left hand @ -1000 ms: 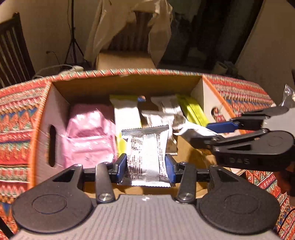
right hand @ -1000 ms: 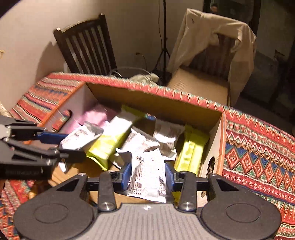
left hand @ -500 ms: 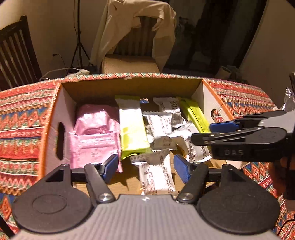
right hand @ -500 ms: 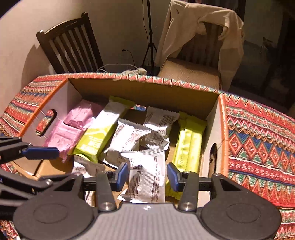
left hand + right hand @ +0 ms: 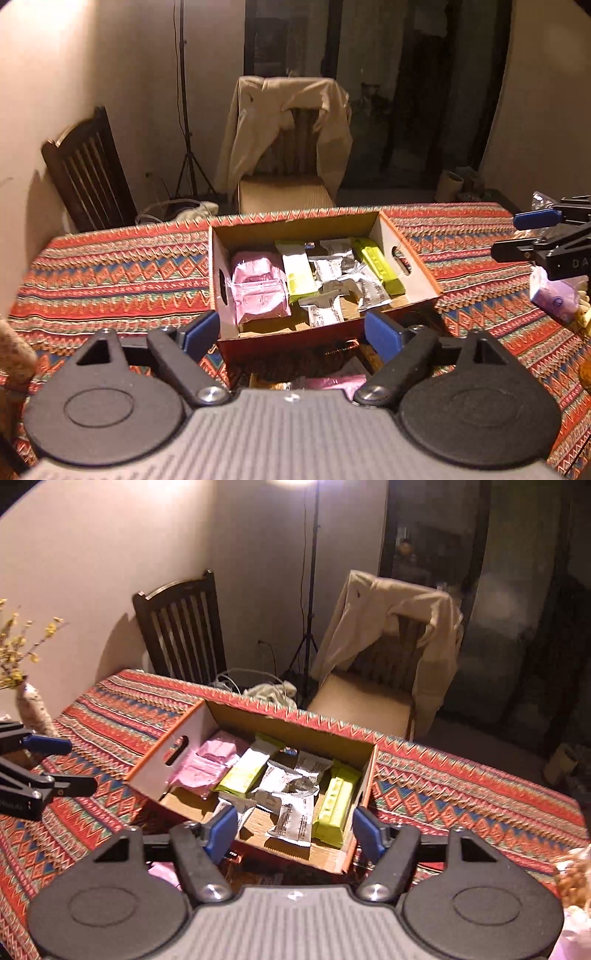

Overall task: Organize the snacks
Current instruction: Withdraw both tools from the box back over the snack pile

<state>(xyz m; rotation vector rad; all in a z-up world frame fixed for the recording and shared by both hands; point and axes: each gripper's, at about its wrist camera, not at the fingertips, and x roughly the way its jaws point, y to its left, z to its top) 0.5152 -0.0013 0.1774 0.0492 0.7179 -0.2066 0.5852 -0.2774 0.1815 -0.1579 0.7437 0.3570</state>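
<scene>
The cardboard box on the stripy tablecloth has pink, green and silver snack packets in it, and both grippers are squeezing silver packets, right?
Not quite. Both views show the left gripper and right gripper open and empty. The silver packets lie in the cardboard box with the others.

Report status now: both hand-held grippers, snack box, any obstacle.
Left hand-held gripper open, empty, jaws just opening. Right hand-held gripper the same. Snacks lie in cardboard box. No obstacle seen.
</scene>
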